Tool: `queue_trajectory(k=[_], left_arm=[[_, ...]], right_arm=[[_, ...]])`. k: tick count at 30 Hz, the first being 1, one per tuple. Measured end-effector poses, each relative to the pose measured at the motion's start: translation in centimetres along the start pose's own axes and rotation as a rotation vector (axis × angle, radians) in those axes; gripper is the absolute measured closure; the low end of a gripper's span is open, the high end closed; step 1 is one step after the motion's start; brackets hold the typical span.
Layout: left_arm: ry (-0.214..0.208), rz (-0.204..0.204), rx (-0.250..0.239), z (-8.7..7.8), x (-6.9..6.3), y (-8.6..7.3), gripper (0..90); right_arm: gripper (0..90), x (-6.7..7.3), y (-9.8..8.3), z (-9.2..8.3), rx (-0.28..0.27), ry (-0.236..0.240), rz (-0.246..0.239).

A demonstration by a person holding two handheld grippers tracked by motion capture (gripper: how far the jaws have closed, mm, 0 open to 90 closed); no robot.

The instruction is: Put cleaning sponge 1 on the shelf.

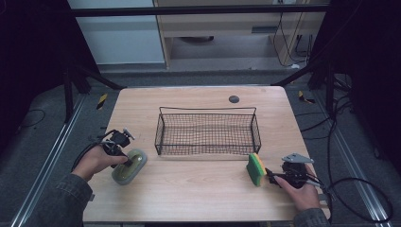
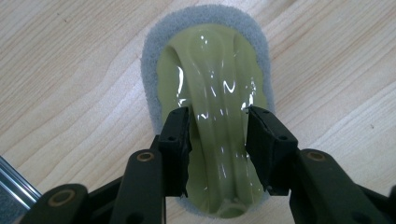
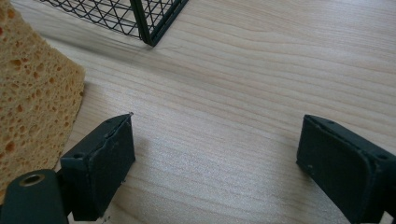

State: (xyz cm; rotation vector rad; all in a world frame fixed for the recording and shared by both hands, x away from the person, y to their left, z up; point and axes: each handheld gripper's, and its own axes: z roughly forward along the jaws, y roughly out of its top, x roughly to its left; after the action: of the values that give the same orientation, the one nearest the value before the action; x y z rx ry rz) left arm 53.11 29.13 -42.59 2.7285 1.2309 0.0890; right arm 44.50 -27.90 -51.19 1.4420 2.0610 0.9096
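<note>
A scrubber (image 1: pixel 128 167) with a glossy pale-green handle (image 2: pixel 215 84) on a grey foam base lies flat at the table's front left. My left gripper (image 1: pixel 128 162) (image 2: pixel 217 119) comes down over it, and its two pads press on either side of the handle ridge. At the front right, a yellow sponge with a green scouring face (image 1: pixel 256 169) (image 3: pixel 32 93) stands on edge. My right gripper (image 1: pixel 271 175) (image 3: pixel 215 135) rests just right of it, open wide, with bare wood between its fingers and the sponge outside the left one.
A black wire basket (image 1: pixel 208 108) (image 3: pixel 149 23) stands empty in the middle of the wooden table (image 1: pixel 198 189). A small dark round cap (image 1: pixel 234 99) sits in the tabletop behind it. Cables trail off both front corners.
</note>
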Motion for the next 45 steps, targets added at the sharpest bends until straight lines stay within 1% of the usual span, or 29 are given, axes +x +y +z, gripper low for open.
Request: queue_trajectory(k=[2, 4, 6, 9, 11, 12, 13, 14, 16, 18, 21, 23, 26, 27, 30, 34, 36, 38, 41, 42, 43, 45], left_arm=[[-0.003, -0.003, 0.005, 0.1, 0.1, 0.2, 58.9], [-0.005, 0.007, 0.019, 0.3, 0.0, 0.3, 59.5], [0.003, 0.012, 0.028, 0.4, 0.0, 0.5, 60.0], [-0.007, 0.007, 0.030, 0.6, 0.1, 0.5, 64.9], [-0.007, 0.020, 0.037, 0.6, 0.1, 0.6, 67.9], [-0.005, 0.027, 0.032, 0.5, 0.0, 0.6, 70.2], [-0.003, 0.037, 0.031, 0.4, 0.0, 0.6, 70.4], [0.000, 0.043, 0.024, 0.2, -0.1, 0.5, 70.5], [0.001, 0.057, 0.009, -0.4, -0.2, 0.4, 70.6], [0.008, 0.079, -0.005, -1.1, -0.4, 0.3, 70.6], [0.036, 0.134, -0.039, -2.5, -0.7, 0.2, 70.6], [0.041, 0.160, -0.075, -3.6, -0.9, 0.1, 70.6], [0.065, 0.193, -0.110, -5.2, -1.2, -0.1, 70.6], [0.073, 0.206, -0.115, -5.7, -1.2, -0.1, 70.6], [0.085, 0.226, -0.143, -6.8, -1.3, -0.2, 70.6], [0.102, 0.263, -0.167, -7.9, -1.7, 0.0, 70.6], [0.123, 0.295, -0.173, -8.3, -2.1, 0.2, 70.6], [0.137, 0.319, -0.185, -8.8, -2.5, 0.5, 70.6], [0.164, 0.348, -0.195, -9.2, -3.0, 1.2, 70.6], [0.176, 0.358, -0.199, -9.4, -3.1, 1.4, 70.6], [0.186, 0.367, -0.202, -9.6, -3.3, 1.6, 70.6], [0.200, 0.379, -0.220, -9.9, -3.6, 2.0, 70.6]], right_arm=[[11.4, 0.0, 0.0, 0.0, 0.000, 0.001, -0.001], [11.4, 0.0, 0.0, 0.0, 0.000, 0.001, -0.002], [11.4, 0.0, 0.0, 0.0, 0.000, 0.001, -0.003], [11.4, 0.0, 0.0, 0.0, 0.001, 0.001, -0.002], [11.4, 0.0, 0.0, 0.0, 0.002, 0.002, -0.001], [11.4, 0.0, 0.0, 0.0, 0.002, 0.002, -0.001], [11.4, 0.0, 0.0, -0.1, 0.005, 0.006, 0.007], [11.4, 0.0, 0.0, 0.0, 0.003, 0.002, -0.002], [11.4, 0.0, 0.0, 0.0, 0.002, 0.004, -0.003], [11.4, 0.0, 0.0, 0.0, 0.002, 0.004, -0.003], [11.4, 0.0, 0.0, 0.0, 0.002, 0.004, -0.002], [11.4, 0.0, 0.0, 0.0, -0.001, 0.004, -0.004], [11.2, 0.0, 0.0, 0.0, -0.002, 0.004, -0.005], [11.1, 0.0, 0.0, 0.0, -0.003, 0.004, -0.004], [10.9, 0.0, 0.0, 0.1, -0.006, 0.003, -0.006], [10.9, 0.0, 0.0, 0.1, -0.006, 0.002, -0.007], [10.8, 0.0, 0.0, 0.1, -0.006, 0.002, -0.005], [10.8, 0.0, 0.0, 0.1, -0.006, 0.002, -0.006], [10.8, 0.0, 0.0, 0.1, -0.006, 0.001, -0.010], [10.8, 0.0, 0.0, 0.1, -0.004, 0.003, -0.003], [10.8, 0.0, 0.0, 0.1, -0.006, 0.001, -0.008], [10.8, 0.0, 0.0, 0.1, -0.006, 0.001, -0.009]])
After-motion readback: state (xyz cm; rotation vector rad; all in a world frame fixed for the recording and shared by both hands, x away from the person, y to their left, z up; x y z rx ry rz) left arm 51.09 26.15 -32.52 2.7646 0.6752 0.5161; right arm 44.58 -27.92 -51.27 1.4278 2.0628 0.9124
